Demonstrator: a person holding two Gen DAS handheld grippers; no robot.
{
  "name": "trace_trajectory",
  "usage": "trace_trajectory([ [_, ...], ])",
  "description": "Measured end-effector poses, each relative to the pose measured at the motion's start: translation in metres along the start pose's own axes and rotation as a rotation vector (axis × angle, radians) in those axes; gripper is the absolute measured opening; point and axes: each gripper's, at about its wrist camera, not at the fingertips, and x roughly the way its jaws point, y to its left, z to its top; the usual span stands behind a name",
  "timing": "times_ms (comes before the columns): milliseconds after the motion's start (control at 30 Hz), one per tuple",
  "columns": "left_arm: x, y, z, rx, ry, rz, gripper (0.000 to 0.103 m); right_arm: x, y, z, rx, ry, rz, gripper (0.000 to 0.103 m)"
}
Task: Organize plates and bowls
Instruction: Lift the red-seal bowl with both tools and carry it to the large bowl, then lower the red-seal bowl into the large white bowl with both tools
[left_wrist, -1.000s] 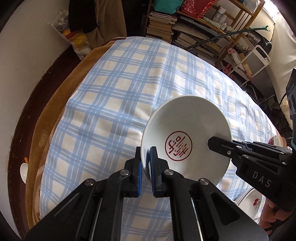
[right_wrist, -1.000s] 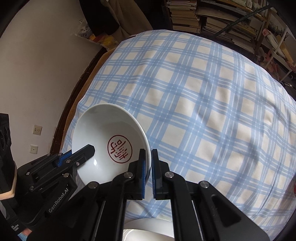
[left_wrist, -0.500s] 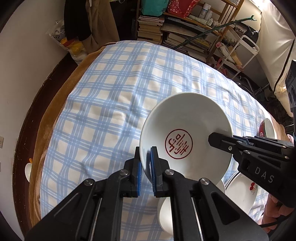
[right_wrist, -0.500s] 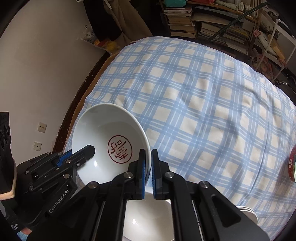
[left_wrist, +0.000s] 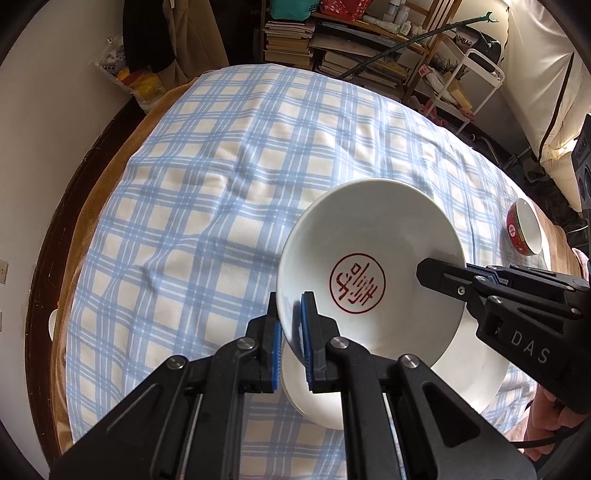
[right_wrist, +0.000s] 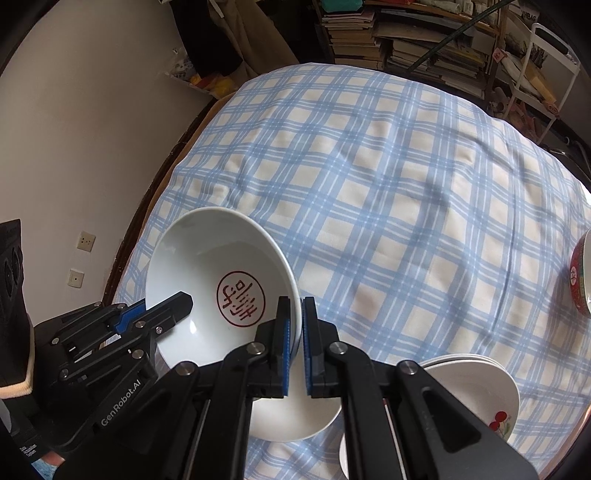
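A white bowl (left_wrist: 369, 258) with a red seal mark inside is held in the air over the table by both grippers. My left gripper (left_wrist: 291, 314) is shut on its near-left rim. My right gripper (right_wrist: 295, 317) is shut on the opposite rim; the bowl (right_wrist: 207, 266) shows tilted there. Below it lies another white bowl (left_wrist: 314, 402), also in the right wrist view (right_wrist: 295, 424). A stack of white plates (right_wrist: 491, 387) with a cherry print sits to the right, partly hidden by the gripper.
A red-and-green bowl (left_wrist: 522, 230) stands near the table's right edge, also at the right wrist view's border (right_wrist: 580, 280). The blue checked tablecloth (left_wrist: 240, 184) covers the round table. Bookshelves (left_wrist: 351, 44) and a white cart (left_wrist: 472, 85) stand beyond it.
Both grippers have lifted the seal-marked bowl higher, still shut on it. The lower white bowl, the plates and the red-and-green bowl have come into view.
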Motion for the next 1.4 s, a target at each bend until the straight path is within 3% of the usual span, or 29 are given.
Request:
trace_trajectory([
  [367,-0.001,-0.015,-0.026,0.033,0.013,0.008,0.010,-0.005,-0.007,-0.030,0.013,0.003,-0.005,0.007],
  [500,0.003,-0.023,-0.037,0.085,0.019,0.036,0.012,-0.003,-0.011,-0.039,0.021,0.015,-0.010,0.007],
  [833,0.018,-0.027,-0.058,0.099,0.031,0.107,0.015,0.014,-0.010,-0.057,0.009,0.063,-0.017,0.008],
  [1033,0.035,-0.020,-0.065,0.032,0.051,0.039,0.016,0.020,-0.005,-0.065,-0.045,0.059,-0.073,0.009],
  [1400,0.038,-0.022,-0.060,0.088,0.073,0.057,0.015,0.033,-0.011,-0.064,-0.042,0.080,-0.050,0.009],
])
